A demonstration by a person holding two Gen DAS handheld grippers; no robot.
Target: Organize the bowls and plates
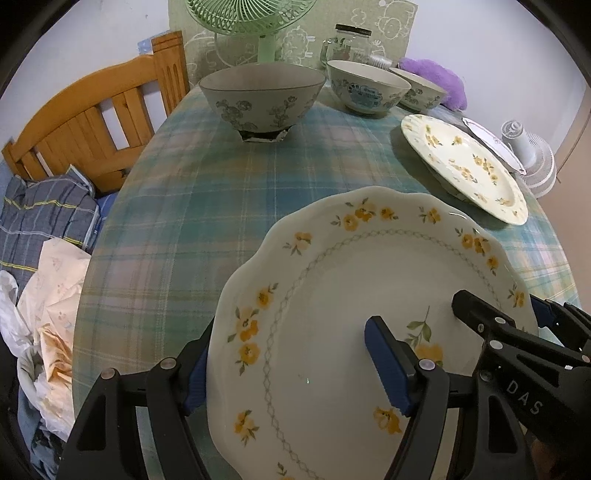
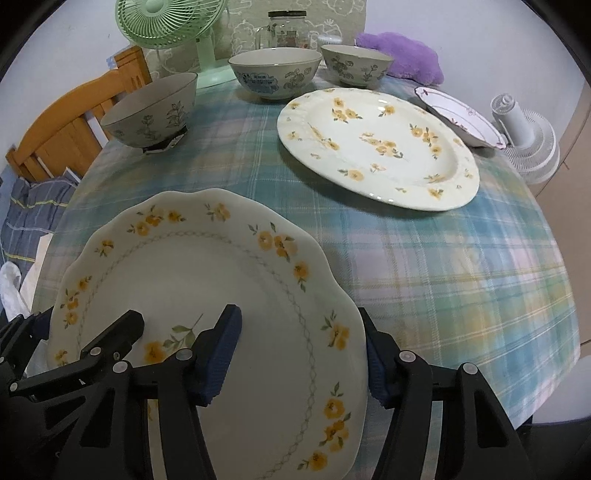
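Observation:
A scalloped white plate with yellow flowers (image 1: 332,295) (image 2: 184,280) sits tilted at the near edge of the table. My left gripper (image 1: 291,362) spans its left rim, one finger under and one on top; whether it clamps is unclear. My right gripper (image 2: 299,354) spans its right rim the same way. A large yellow-flowered plate (image 2: 376,147) (image 1: 465,162) lies further back right, with a purple-rimmed dish (image 2: 458,114) behind it. Three bowls stand at the back: a grey one (image 1: 262,96) (image 2: 151,110), a blue-patterned one (image 1: 365,90) (image 2: 275,72), and a third (image 2: 354,62).
The round table has a plaid cloth (image 2: 443,258). A green fan (image 2: 170,22), a glass jar (image 2: 286,27), a purple plush (image 2: 406,55) and a white fan (image 2: 524,136) stand at the back and right. A wooden bed frame (image 1: 88,122) with bedding is on the left.

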